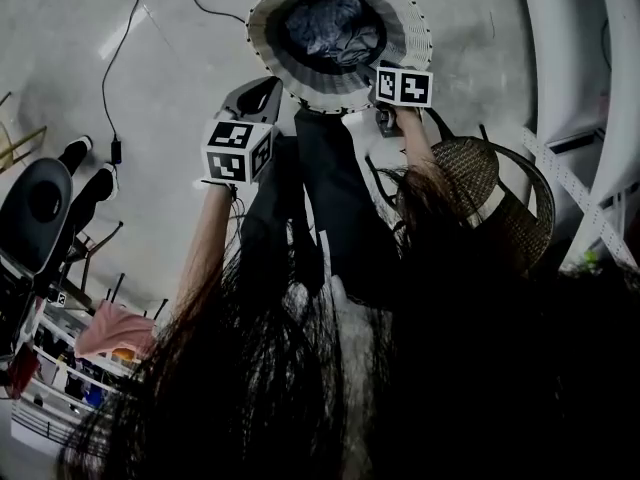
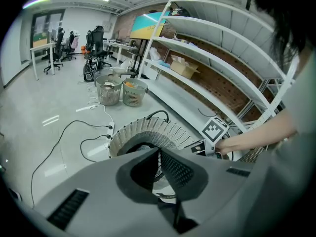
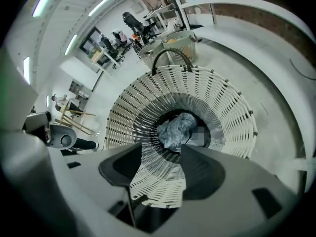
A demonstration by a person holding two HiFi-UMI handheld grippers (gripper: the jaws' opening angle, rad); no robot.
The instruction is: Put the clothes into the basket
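Observation:
A white wicker basket [image 1: 415,23] stands on the floor with a crumpled grey-blue garment [image 3: 177,130] at its bottom. A long black garment [image 1: 335,208] hangs between my two grippers, at the basket's near rim. My left gripper [image 2: 159,153] is shut on a fold of this black garment [image 2: 178,216], just short of the basket's rim [image 2: 148,127]. My right gripper [image 3: 162,149] hovers over the basket's mouth with its jaws wide apart and nothing between the pads. Its marker cube [image 1: 403,86] sits at the basket's right edge.
A brown wicker basket [image 1: 495,193] sits close on the right. White shelving [image 2: 212,48] runs along that side. Cables [image 2: 69,132] trail over the floor, with two wire bins [image 2: 121,90] farther off. A pink cloth [image 1: 115,330] lies on a rack at lower left. Long dark hair hides the lower head view.

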